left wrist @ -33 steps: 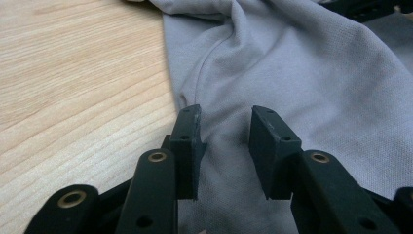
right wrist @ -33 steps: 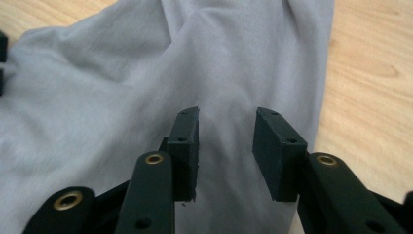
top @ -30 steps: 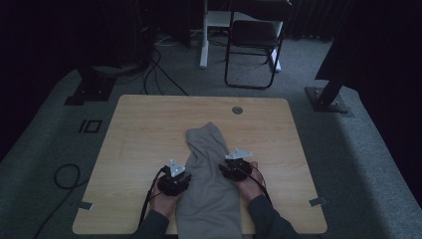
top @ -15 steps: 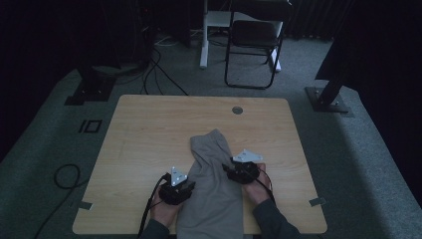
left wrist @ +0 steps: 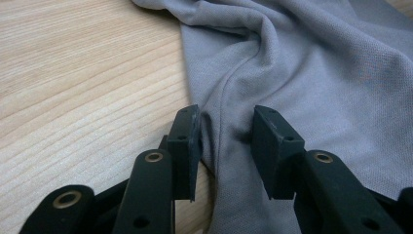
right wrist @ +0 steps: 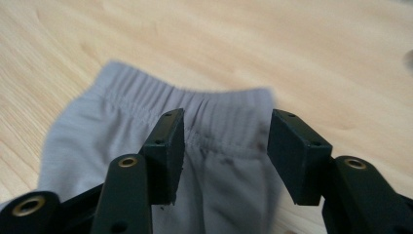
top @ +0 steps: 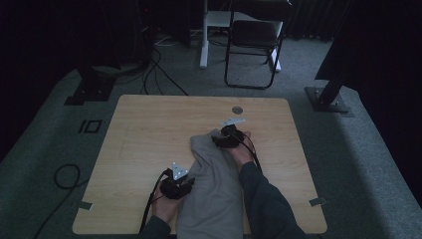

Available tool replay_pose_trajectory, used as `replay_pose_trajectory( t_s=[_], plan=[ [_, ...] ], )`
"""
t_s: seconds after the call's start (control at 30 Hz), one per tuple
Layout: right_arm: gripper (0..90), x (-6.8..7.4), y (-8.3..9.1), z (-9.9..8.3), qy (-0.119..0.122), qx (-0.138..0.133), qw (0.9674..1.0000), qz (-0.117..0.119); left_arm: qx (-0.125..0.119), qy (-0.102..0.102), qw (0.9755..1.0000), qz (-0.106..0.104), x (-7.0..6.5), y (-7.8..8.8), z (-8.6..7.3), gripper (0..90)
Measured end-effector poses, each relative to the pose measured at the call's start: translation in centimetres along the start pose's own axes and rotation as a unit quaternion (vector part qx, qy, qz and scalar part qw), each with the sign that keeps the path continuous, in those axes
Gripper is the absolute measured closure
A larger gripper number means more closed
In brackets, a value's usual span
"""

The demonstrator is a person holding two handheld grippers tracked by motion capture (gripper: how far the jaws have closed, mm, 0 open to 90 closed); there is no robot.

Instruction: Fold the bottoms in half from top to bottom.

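Two claws work a grey garment [top: 211, 189] that lies lengthwise down the middle of a wooden bench [top: 144, 129], running from the person's edge toward the centre, its lower end hanging over that edge.

At the left, the left claw [top: 185, 185] sits low against the garment's left edge, near the person. In the left gripper view its jaws stand partly apart with a raised fold of cloth [left wrist: 229, 122] running up between them; the left pad is at the fabric's edge, and the jaws have just eased slightly closer. I cannot tell whether the pads press the fold, so the grip looks loose at best.

At the centre, the garment bunches into soft ridges and narrows toward its far end.

At the right, the right claw [top: 222, 139] reaches forward to that far end, where an elastic, gathered band [right wrist: 195, 109] lies flat on the wood. In the right gripper view its jaws stand half open above the band, apart from it, holding nothing.

The step in hand looks like taking hold of both ends to straighten or fold the piece. To do it well, the right claw should drop until its pads straddle the band and close on the thick gathered part, while the left firms its pinch on the fold before either hand pulls.
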State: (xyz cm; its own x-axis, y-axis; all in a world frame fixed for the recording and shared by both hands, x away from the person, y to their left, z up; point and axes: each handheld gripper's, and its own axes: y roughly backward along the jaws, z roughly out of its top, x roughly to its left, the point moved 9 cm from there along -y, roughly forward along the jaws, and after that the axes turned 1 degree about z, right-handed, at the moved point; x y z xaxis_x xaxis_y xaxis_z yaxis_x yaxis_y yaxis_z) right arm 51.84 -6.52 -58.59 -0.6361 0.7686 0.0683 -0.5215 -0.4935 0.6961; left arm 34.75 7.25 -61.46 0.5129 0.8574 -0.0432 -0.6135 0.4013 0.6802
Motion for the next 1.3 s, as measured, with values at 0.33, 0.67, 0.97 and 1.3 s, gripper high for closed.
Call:
replay_pose_trajectory(
  t_s=[0.33,0.67,0.97,1.3],
  plan=[
    [80.1,-2.0,-1.1,2.1,-0.016,-0.019,0.9981,-0.057,0.012,0.005,0.9999,0.008,-0.6,1.4,-1.2,72.1],
    [70.7,-1.3,-3.3,0.0,-0.019,0.03,0.9981,-0.05,0.016,0.009,0.9998,0.004,-0.8,1.6,-1.4,75.8],
    [72.6,-3.1,-0.5,-2.4,-0.066,0.033,0.994,-0.081,0.021,0.008,0.9997,-0.004,-1.9,2.4,-2.1,79.0],
    [58.8,-3.3,0.4,-3.6,-0.067,-0.001,0.9964,-0.052,-0.038,0.01,0.9992,0.009,0.7,1.7,4.1,54.5]
  ],
)
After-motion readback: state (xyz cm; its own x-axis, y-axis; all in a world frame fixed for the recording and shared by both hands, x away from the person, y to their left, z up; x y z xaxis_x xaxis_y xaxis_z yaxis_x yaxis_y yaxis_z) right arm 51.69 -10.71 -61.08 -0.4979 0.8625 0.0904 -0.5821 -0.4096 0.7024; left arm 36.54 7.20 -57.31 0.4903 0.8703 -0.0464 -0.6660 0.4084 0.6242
